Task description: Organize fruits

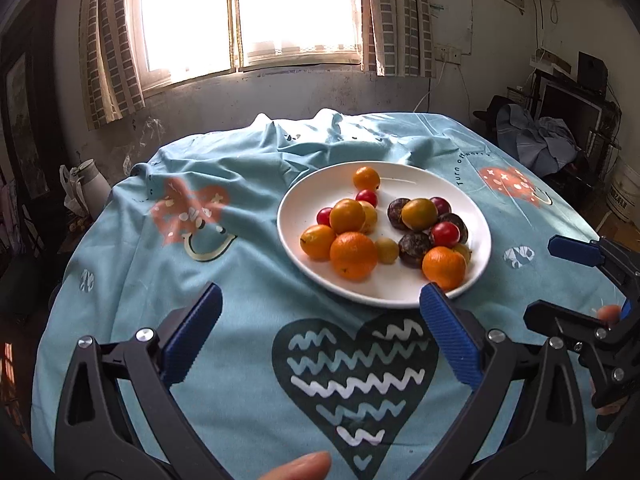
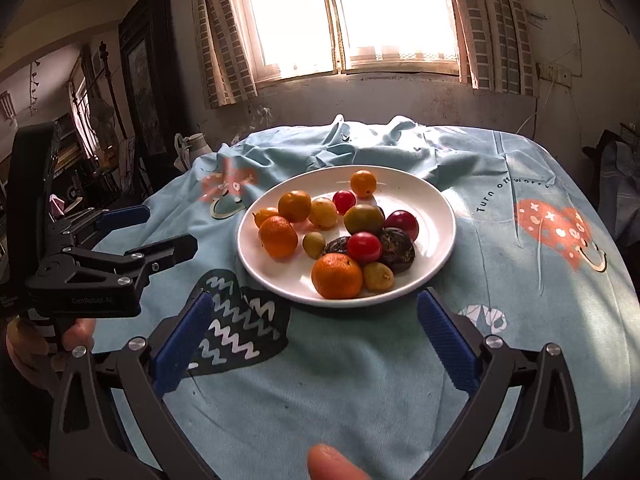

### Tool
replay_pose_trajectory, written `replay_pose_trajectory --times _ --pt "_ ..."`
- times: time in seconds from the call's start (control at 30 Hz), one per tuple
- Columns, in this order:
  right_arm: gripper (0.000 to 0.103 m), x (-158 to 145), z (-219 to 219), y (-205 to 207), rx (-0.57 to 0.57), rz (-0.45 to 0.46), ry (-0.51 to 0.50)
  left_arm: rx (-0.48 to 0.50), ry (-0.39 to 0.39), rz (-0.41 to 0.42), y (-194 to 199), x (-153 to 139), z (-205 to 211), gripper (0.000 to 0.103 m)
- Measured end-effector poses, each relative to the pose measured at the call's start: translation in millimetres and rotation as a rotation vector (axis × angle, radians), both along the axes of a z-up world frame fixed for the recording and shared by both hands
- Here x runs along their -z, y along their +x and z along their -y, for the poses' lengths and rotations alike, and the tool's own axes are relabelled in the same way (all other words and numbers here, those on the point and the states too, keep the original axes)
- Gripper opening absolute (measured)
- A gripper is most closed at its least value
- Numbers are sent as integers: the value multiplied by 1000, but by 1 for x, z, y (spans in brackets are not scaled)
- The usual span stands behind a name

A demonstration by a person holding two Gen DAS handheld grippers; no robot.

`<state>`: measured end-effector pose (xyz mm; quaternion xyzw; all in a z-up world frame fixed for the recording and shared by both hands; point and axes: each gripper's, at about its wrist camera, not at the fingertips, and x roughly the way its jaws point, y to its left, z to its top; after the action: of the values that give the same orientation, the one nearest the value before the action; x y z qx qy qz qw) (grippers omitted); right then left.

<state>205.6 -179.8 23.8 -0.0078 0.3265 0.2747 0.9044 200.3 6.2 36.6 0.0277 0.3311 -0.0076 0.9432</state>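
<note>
L gripper [image 1: 320,300]: jaws wide open, nothing btwn the blue pads, hovering over the cloth just short of the plate's near rim. I also see it from the R cam, off to the left side [image 2: 156,228].
R gripper [image 2: 314,308]: jaws spread wide too, empty, sitting just in front of the plate. From the L cam it shows at the right edge [image 1: 580,280], open there as well.
Plate [image 1: 304,196]: white, round, flat on the table, right of centre in my L view; centre in R view [image 2: 440,208].
Fruits: all on the plate, none on the cloth that I can see. Mixed heap, touching each other mostly.
Oranges: big one at near-left [image 1: 353,255], another at near-right rim [image 1: 444,267]; in R cam that near one sits closest to me [image 2: 337,276].
Small orange fruit [image 1: 366,178]: alone at the far side, apart from the heap.
Red cherry tomatoes: one on top of the dark fruits [image 1: 445,234], one near the far middle [image 1: 367,197].
Dark wrinkled fruits [image 1: 414,249]: clustered on the right half, a green-yellow fruit [image 1: 419,213] resting on them.
Small yellow-green fruit [image 1: 386,250]: btwn the two big oranges.
Tablecloth [image 1: 240,280]: light blue w/ heart prints, bunched up at the far end.
Window [image 1: 248,12]: behind the table, v. bright, curtains either side.
</note>
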Motion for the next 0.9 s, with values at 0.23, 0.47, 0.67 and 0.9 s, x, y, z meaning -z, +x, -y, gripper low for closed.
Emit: replay_pose_trajectory --times 0.23,0.47,0.67,0.9 --pt "102 16 19 -38 51 -3 -61 -7 22 -11 -55 29 -5 101" --pt "102 14 21 -52 112 80 -131 -39 -2 6 -61 29 -13 101" --pt "102 16 17 -54 92 88 -147 -50 8 3 -60 30 -13 101" --pt "102 16 15 -55 89 90 -151 -61 24 14 -60 30 -13 101"
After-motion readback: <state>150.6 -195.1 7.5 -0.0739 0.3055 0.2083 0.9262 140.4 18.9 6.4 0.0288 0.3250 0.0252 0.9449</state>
